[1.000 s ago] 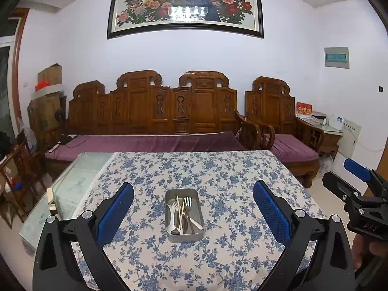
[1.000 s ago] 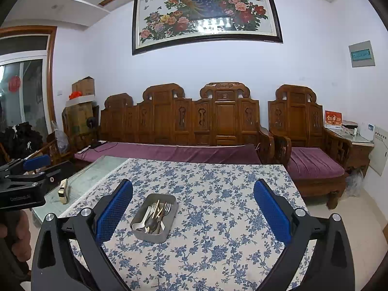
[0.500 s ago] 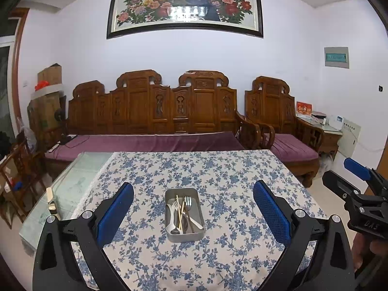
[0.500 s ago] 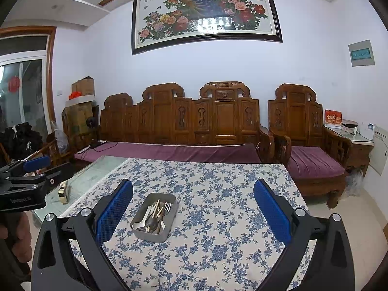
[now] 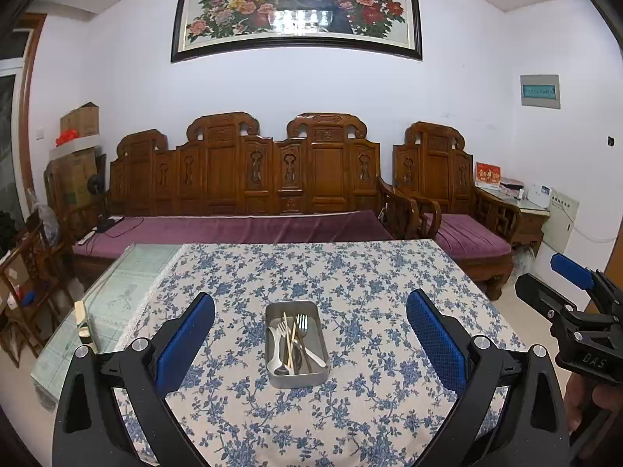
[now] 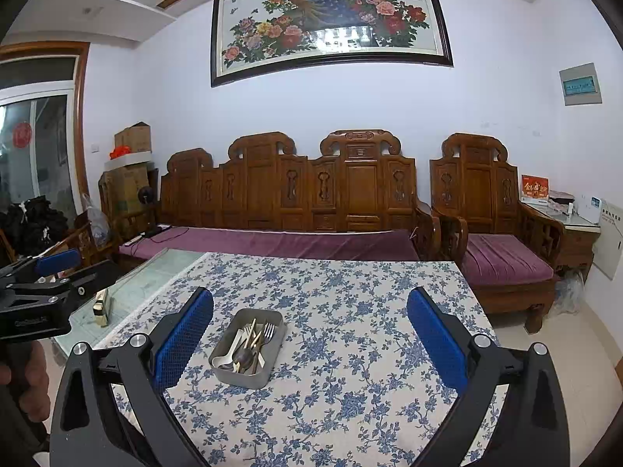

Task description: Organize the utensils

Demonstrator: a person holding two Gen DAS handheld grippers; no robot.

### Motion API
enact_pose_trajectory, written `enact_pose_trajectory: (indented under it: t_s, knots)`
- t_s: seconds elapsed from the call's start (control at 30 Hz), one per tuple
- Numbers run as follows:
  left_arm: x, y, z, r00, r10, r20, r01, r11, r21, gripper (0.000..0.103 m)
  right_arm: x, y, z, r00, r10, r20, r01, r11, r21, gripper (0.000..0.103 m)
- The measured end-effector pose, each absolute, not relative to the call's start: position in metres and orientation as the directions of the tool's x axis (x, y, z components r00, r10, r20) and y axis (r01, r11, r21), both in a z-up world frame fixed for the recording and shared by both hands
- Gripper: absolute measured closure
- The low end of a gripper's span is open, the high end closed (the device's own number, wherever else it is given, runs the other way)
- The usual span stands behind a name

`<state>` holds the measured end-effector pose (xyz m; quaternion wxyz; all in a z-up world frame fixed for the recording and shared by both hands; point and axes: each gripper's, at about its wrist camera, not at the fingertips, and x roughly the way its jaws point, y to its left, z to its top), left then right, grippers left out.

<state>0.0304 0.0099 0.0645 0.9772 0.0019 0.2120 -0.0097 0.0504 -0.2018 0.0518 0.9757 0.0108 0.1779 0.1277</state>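
A grey metal tray (image 5: 272,379) rests on the blue-flowered tablecloth (image 5: 350,272), holding a fork (image 5: 301,321), a dark spoon, a white spoon and wooden chopsticks in a loose pile. My left gripper (image 5: 310,334) hovers open above the table's near edge, the tray straight ahead between its blue pads. My right gripper (image 6: 310,336) is open too, with the same tray (image 6: 249,380) ahead and slightly left. Each gripper shows at the edge of the other's view, held in a hand.
A small cream-coloured object (image 5: 82,321) stands on the uncovered glass strip at the table's left. A carved wooden sofa (image 5: 249,179) with purple cushions lines the far wall. An armchair (image 5: 447,194) and side cabinet stand at right, boxes at left.
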Motion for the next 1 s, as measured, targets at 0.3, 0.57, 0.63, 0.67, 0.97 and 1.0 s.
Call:
enact_pose_trajectory:
  t_s: [0.3, 0.57, 0.63, 0.67, 0.97, 1.0]
  knots:
    - [0.0303, 0.0093, 0.0643, 0.910, -0.017, -0.414, 0.019, 1.000, 0.001, 0.008, 0.0507, -0.2021, 0.0522, 0.904, 0.255, -0.345, -0.246, 0.967, 0.068, 0.003]
    - [0.0312, 0.0101, 0.0634, 0.911, -0.017, -0.413, 0.019, 1.000, 0.001, 0.008, 0.0510, -0.2025, 0.0516, 0.904, 0.254, -0.344, -0.245, 0.967, 0.068, 0.003]
    - [0.0309, 0.0107, 0.0634, 0.912, -0.017, -0.411, 0.020, 1.000, 0.003, 0.008, 0.0507, -0.2024, 0.0508, 0.904, 0.253, -0.344, -0.245, 0.967, 0.067, 0.003]
    - [0.0302, 0.0114, 0.0638, 0.912, -0.018, -0.410, 0.021, 1.000, 0.003, 0.008, 0.0508, -0.2028, 0.0500, 0.905, 0.252, -0.343, -0.244, 0.967, 0.068, 0.003]
    - [0.0297, 0.0120, 0.0648, 0.913, -0.023, -0.408, 0.026, 1.000, 0.002, 0.008, 0.0510, -0.2032, 0.0499, 0.905, 0.251, -0.343, -0.242, 0.968, 0.068, 0.003]
    - [0.0289, 0.0124, 0.0655, 0.913, -0.024, -0.408, 0.027, 1.000, 0.002, 0.008, 0.0508, -0.2033, 0.0494, 0.905, 0.251, -0.343, -0.242, 0.968, 0.068, 0.003]
